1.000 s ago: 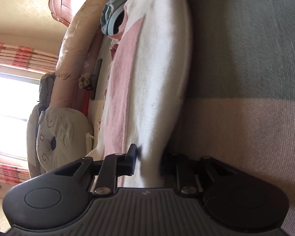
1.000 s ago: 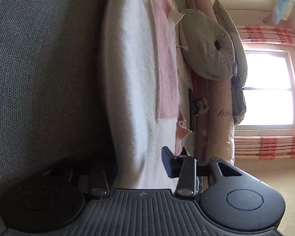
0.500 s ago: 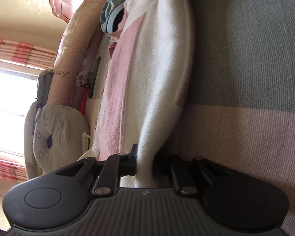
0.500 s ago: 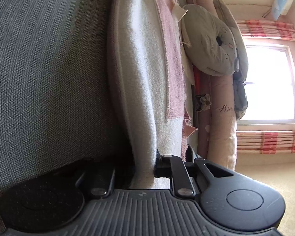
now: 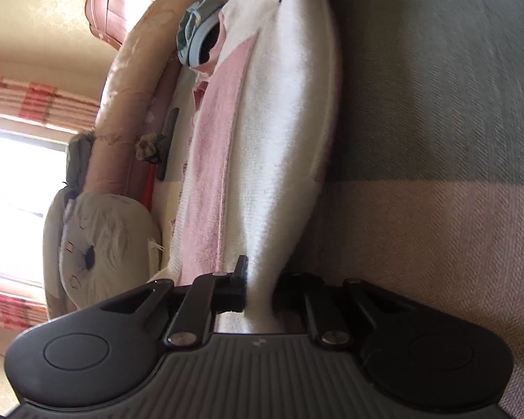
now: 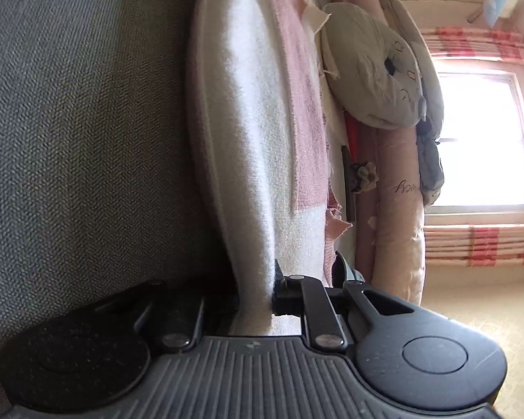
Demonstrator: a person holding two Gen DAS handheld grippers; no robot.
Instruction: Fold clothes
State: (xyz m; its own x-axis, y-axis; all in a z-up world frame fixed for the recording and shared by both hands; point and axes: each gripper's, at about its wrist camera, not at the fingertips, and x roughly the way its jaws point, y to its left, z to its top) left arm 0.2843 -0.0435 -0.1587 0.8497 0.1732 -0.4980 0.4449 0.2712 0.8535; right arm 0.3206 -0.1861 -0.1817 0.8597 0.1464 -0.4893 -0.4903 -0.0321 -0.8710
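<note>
Now left tool (image 5: 260, 293) pinching white garment (image 5: 283, 146) edge, right tool (image 6: 255, 296) likewise

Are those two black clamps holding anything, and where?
Yes. Left gripper and right gripper each pinch an end of the white garment's folded edge.

Both wrist cameras, rolled sideways, look closely along the same white garment (image 5: 283, 146) from opposite ends

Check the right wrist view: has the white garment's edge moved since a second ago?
Yes. The white garment edge lay flat on the grey bedcover; now it is gathered and raised off it, clamped in the right gripper, whose jaws have just been closing.
</note>
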